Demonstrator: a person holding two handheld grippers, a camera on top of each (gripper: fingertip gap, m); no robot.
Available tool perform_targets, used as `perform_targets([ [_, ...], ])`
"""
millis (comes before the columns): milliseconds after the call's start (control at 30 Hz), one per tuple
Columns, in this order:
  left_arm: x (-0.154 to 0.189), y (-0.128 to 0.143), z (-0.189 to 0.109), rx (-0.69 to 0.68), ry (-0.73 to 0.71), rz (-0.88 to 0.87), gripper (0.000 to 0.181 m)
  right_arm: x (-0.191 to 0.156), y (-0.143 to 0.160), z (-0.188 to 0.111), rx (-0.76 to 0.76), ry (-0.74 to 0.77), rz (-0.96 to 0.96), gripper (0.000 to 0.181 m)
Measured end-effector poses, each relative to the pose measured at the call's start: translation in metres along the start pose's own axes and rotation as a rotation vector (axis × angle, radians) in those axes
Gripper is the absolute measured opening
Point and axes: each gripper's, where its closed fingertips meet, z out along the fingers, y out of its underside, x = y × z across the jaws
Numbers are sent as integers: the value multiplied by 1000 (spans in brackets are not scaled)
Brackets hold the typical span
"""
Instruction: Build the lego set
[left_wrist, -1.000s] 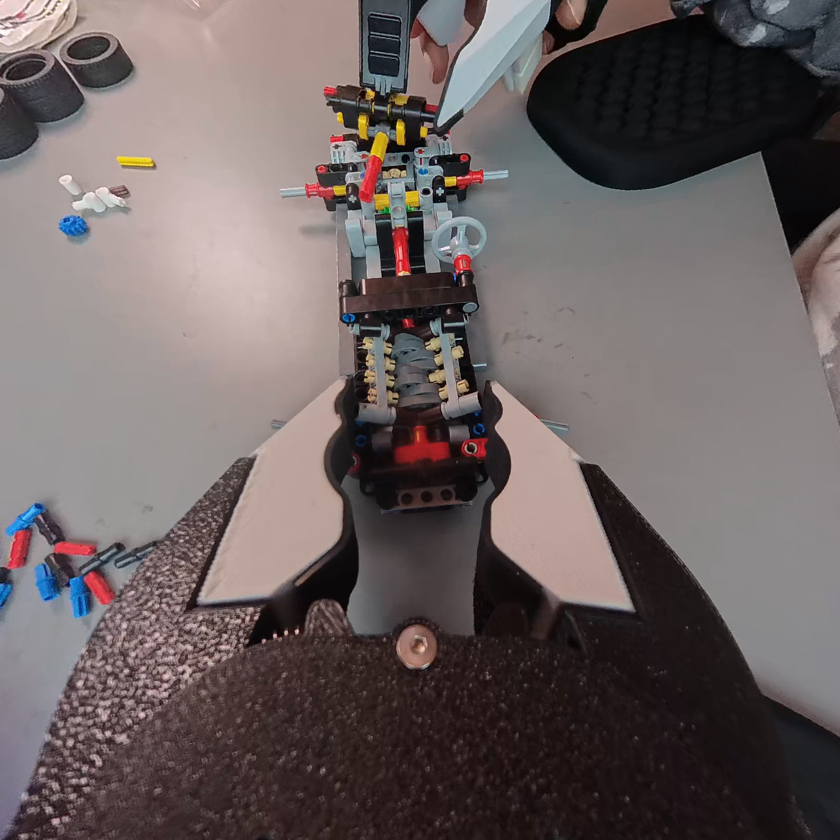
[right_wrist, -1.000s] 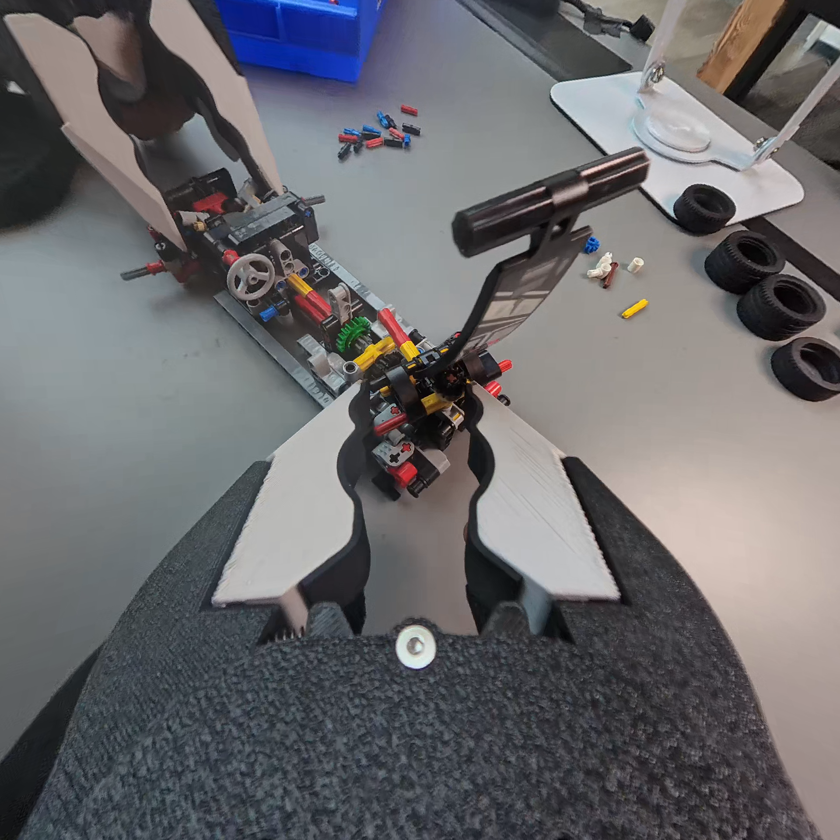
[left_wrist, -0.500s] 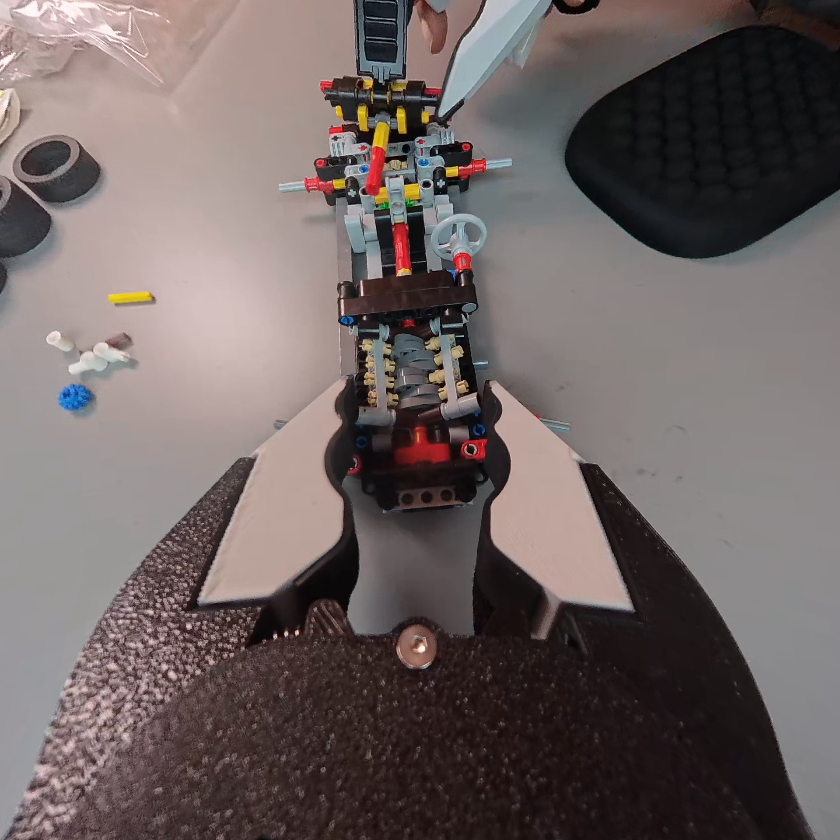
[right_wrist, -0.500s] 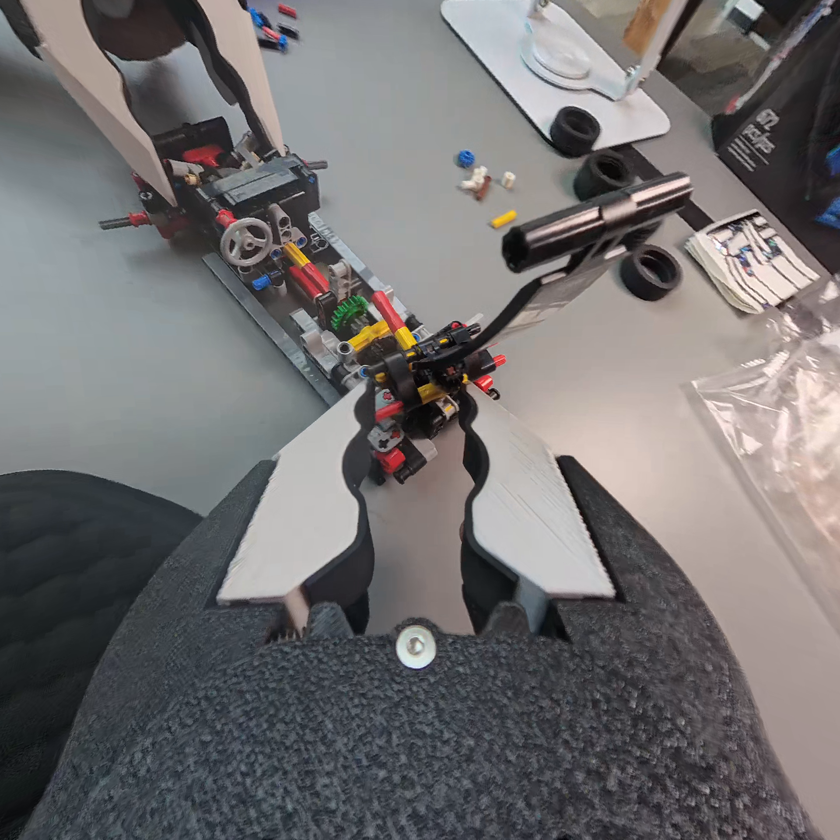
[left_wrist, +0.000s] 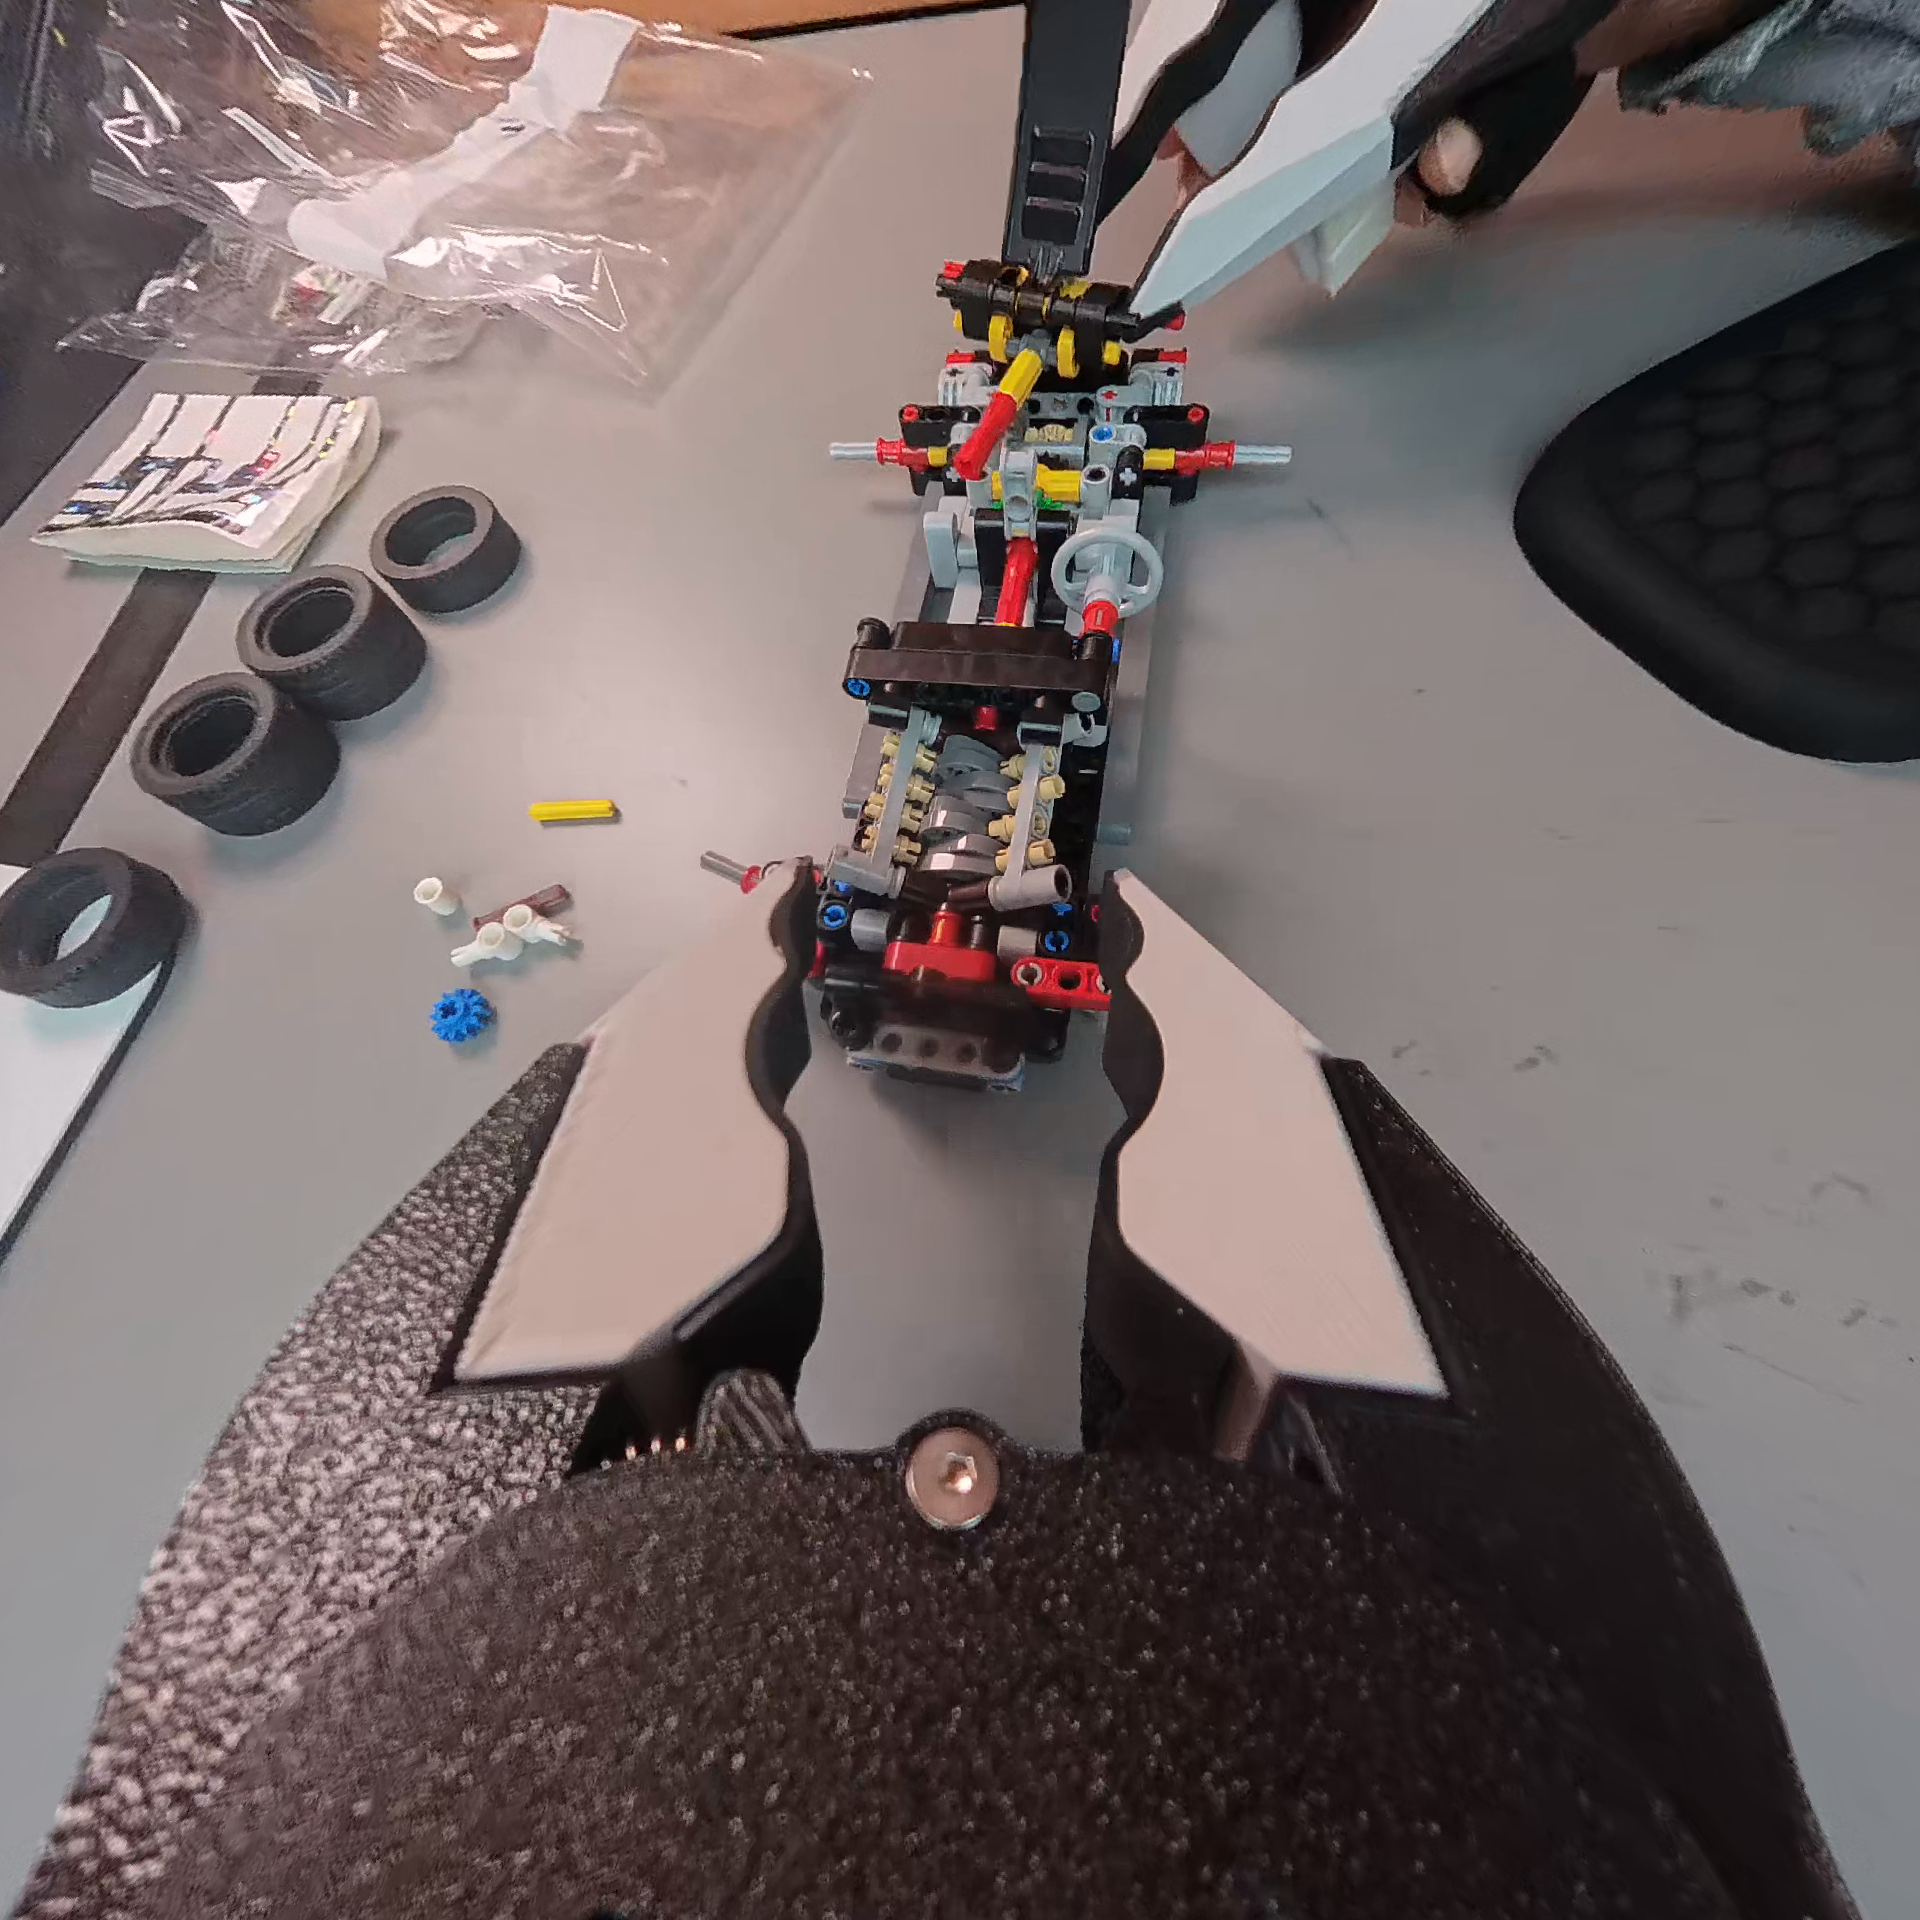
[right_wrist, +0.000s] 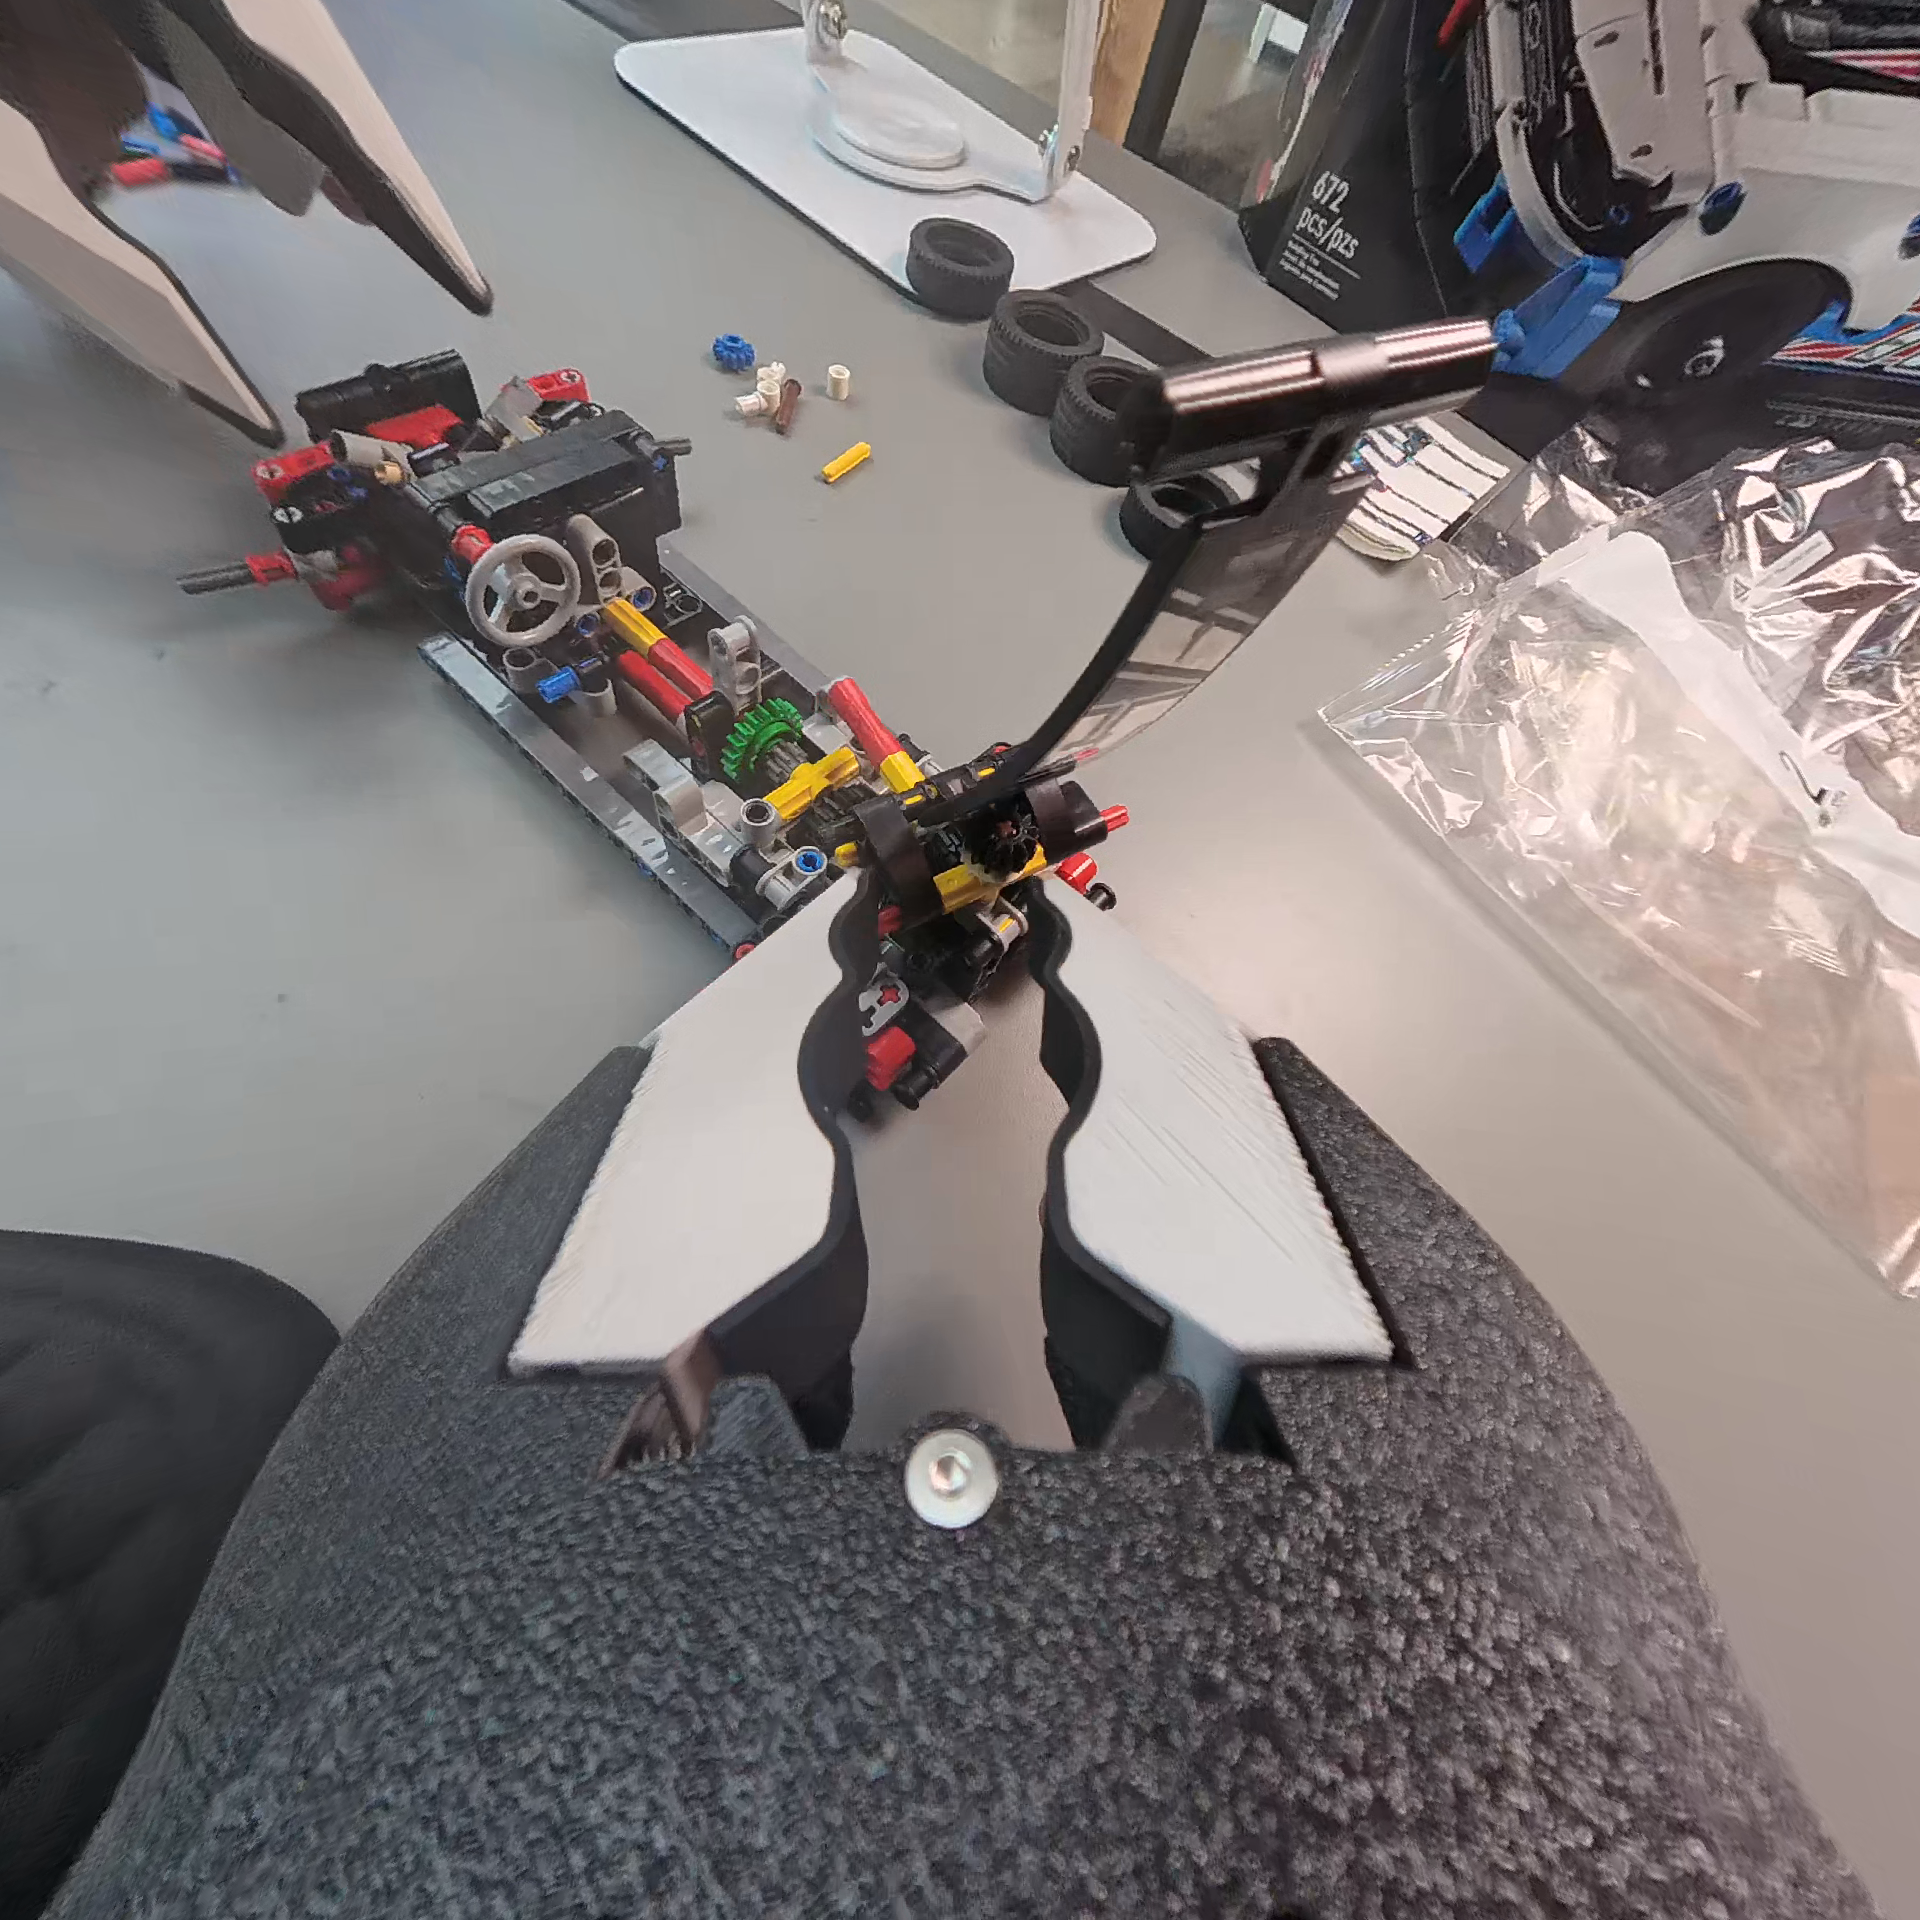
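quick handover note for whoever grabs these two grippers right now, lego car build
Left gripper: fingers either side of the engine end of the lego chassis; firm contact unclear.
Right gripper: closed on the other end, under the upright black wing piece.
Chassis lies flat on the grey table.
Done: frame, engine, steering wheel.
Left: four tyres loose, no wheels fitted; yellow axle, blue gear and small pins unused; parts bag nearby.

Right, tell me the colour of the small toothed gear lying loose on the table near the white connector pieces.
Blue: the small toothed gear shows best in the left wrist view.
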Motion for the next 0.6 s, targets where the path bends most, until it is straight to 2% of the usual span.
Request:
perform_targets([
  [133, -28, -27, -36, 164, -126, -86, 50, -4, -5, -9, 10, 31, 5, 26],
  [200, -55, -45, -66, 289, -261, -129, 44, -11, -16, -23, 41, 44, 35, 24],
  [267, -84, -54, -100, 376, -441, -150, 41, -32, -33, -37, 83, 11, 45, 21],
  [333, -108, -56, -131, 430, -597, -178, 39, -64, -60, -47, 187, -58, 22, 19],
  [433, -136, -51, -167, 503, -756, -258, 37, -100, -104, -44, 351, -133, 3, 17],
  [500, -148, -46, -186, 541, -831, -306, 36, -104, -136, -38, 482, -113, 19, 0],
  [600, -155, -39, -205, 572, -902, -334, 32, -100, -179, -20, 596, -116, 109, 0],
])
